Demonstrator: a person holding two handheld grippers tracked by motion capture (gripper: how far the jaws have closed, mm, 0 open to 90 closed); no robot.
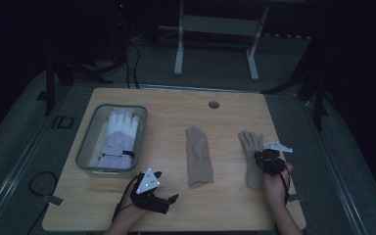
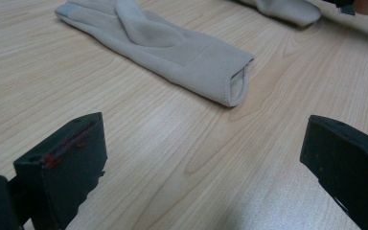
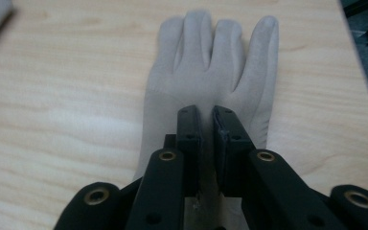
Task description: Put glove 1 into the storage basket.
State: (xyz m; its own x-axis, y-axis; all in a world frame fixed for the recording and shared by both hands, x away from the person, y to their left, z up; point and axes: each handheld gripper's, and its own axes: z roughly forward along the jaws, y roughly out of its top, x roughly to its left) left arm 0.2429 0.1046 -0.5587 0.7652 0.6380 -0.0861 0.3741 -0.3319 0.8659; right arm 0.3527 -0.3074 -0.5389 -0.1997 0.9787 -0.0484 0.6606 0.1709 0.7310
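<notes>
Two beige gloves lie flat on the wooden table [image 1: 176, 215]. The middle glove [image 1: 198, 156] [image 2: 172, 52] has its open cuff toward my left gripper [image 1: 166, 186] [image 2: 203, 158], which rests a little short of it with its jaws wide apart and nothing between them. The right glove [image 1: 249, 147] [image 3: 211, 67] lies palm down with its fingers pointing away. My right gripper [image 1: 268, 159] [image 3: 210, 115] sits on its palm, jaws nearly together and pinching a ridge of the fabric.
A clear bin [image 1: 85, 147] at the table's left holds white and lavender gloves [image 1: 120, 134]. A round hole [image 1: 214, 104] sits near the far edge. The right table edge [image 3: 359, 62] runs close beside the right glove.
</notes>
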